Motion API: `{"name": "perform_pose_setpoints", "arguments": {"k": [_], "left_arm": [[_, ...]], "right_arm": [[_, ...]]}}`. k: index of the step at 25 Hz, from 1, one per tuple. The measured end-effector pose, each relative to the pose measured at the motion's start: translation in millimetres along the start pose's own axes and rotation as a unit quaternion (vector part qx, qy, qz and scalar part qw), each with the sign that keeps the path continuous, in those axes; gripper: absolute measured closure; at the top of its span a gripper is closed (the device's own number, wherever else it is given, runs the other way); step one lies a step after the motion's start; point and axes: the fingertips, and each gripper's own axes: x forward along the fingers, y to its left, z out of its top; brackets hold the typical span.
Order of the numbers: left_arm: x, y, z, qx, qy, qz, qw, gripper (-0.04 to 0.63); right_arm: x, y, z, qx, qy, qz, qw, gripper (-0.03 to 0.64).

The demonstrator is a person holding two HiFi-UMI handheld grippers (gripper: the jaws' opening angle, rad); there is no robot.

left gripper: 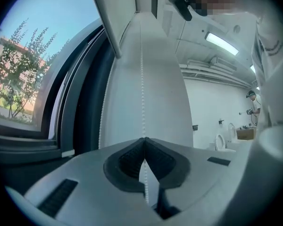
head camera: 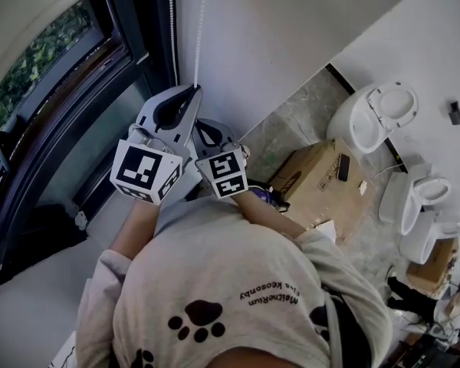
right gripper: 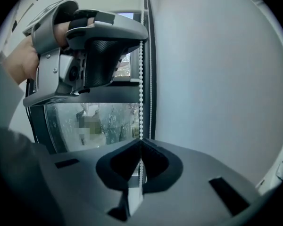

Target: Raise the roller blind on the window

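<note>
A white bead chain (head camera: 200, 29) hangs down the wall beside the dark window frame (head camera: 77, 121), with a second strand (head camera: 171, 21) to its left. My left gripper (head camera: 193, 90) is shut on the right strand, which runs up from its tips (left gripper: 142, 79). My right gripper (right gripper: 141, 142) is shut on the same strand (right gripper: 141, 91) just below. From there I see the left gripper (right gripper: 139, 37) directly above. In the head view the right gripper's tips are hidden behind the left gripper. A pale sheet (head camera: 31, 14) covers the window's top corner.
A white wall (head camera: 291, 21) stands right of the chain. On the floor to the right are a cardboard box (head camera: 314, 179) and several white toilets (head camera: 379, 113). Trees show through the window glass (left gripper: 19, 84).
</note>
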Motion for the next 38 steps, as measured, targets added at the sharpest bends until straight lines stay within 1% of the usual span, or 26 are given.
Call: {"name": "perform_pose_setpoints", "arguments": {"k": [3,10,13,17,21,23,28,30,32,34,35,37,38], "left_arm": [[-0.4,0.1,-20.9,-0.01,0.015,0.002,0.9998,0.584],[-0.6,-2.3,-63.4,-0.017,0.05,0.003,0.9986,0.586],[-0.7,-4.4,-78.5,-0.019,0.061,0.003,0.9979,0.586],[-0.5,-6.4,-93.9,-0.023,0.072,0.002,0.9971,0.586],[-1.5,-5.7,-104.9,-0.04,0.075,0.003,0.9964,0.586],[-1.7,-5.5,-107.5,-0.042,0.075,0.004,0.9963,0.586],[-1.5,-5.0,-108.8,-0.045,0.075,0.004,0.9961,0.586],[-1.6,-4.2,-108.6,-0.046,0.076,0.004,0.9961,0.586],[-1.8,-3.5,-108.6,-0.046,0.075,0.004,0.9961,0.586],[-2.0,-3.1,-108.7,-0.046,0.074,0.005,0.9962,0.586],[-2.0,-3.1,-109.0,-0.047,0.074,0.004,0.9962,0.586],[-1.8,-2.7,-111.1,-0.047,0.075,0.004,0.996,0.586],[-2.0,-2.2,-112.4,-0.047,0.076,0.004,0.996,0.586]], "right_arm": [[5.1,1.3,-18.9,0.0,0.023,0.002,1.0,0.607],[13.9,4.7,-57.8,-0.009,0.063,0.006,0.998,0.607],[16.3,3.6,-72.7,-0.004,0.082,0.007,0.997,0.607],[18.3,2.1,-87.6,-0.013,0.096,0.007,0.995,0.607],[19.0,3.6,-98.1,-0.013,0.112,0.011,0.994,0.606],[20.0,4.7,-101.0,-0.014,0.115,0.014,0.993,0.607],[18.7,11.2,-100.4,-0.031,0.117,0.029,0.992,0.606],[16.2,9.9,-96.8,-0.038,0.117,0.027,0.992,0.604],[12.0,3.9,-85.8,-0.037,0.103,0.018,0.994,0.604],[4.6,-3.2,-67.8,-0.025,0.078,0.009,0.997,0.601],[-0.3,-6.1,-57.7,-0.016,0.065,0.006,0.998,0.585],[-11.6,-9.8,-36.0,-0.002,0.041,0.006,0.999,0.515],[-18.1,-11.4,-25.0,0.003,0.029,0.006,1.0,0.511]]}}
